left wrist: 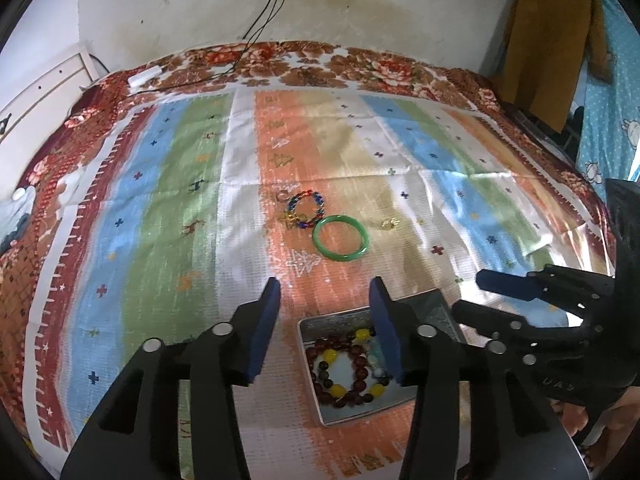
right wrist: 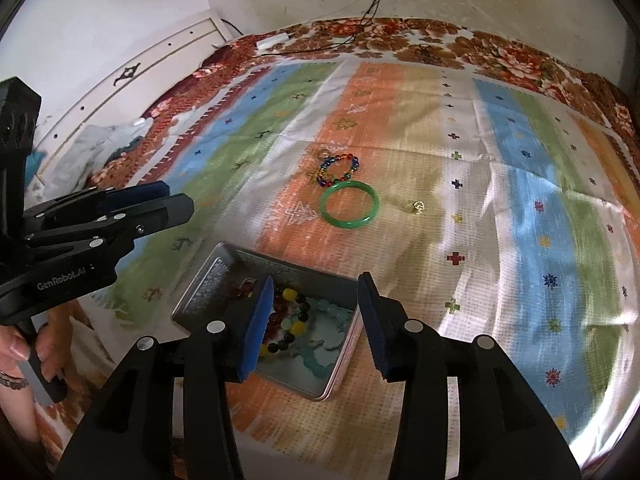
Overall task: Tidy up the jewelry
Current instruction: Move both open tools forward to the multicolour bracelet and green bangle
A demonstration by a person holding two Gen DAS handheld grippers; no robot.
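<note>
Jewelry is split between two spots on the bed: a metal tin (right wrist: 202, 292) near the front already has a dark red and yellow bead bracelet (left wrist: 346, 368) and some pale green pieces in it, while a green bangle (right wrist: 349, 206), a multicolored bead bracelet (right wrist: 339, 170), a small ring (left wrist: 282, 196) and a tiny gold piece (right wrist: 418, 206) are left out on the striped cloth (left wrist: 192, 184) further back. Both sets of tongs are released with nothing between the pads, the left tongs (left wrist: 326, 326) parked over the tin's left side and the right tongs (right wrist: 316, 320) right above the tin. That looks like a drop-off just finished, so the tin is probably kept close as the collecting point and the loose stuff is spread apart so each piece can be picked singly. The bangle is touching or nearly touching the bead bracelet, which could be nudged when one is grabbed. Plenty of open cloth is seen around the loose pieces, and the bed edges are well away. The tin's raised walls are the only thing to be cleared on the way out.
</note>
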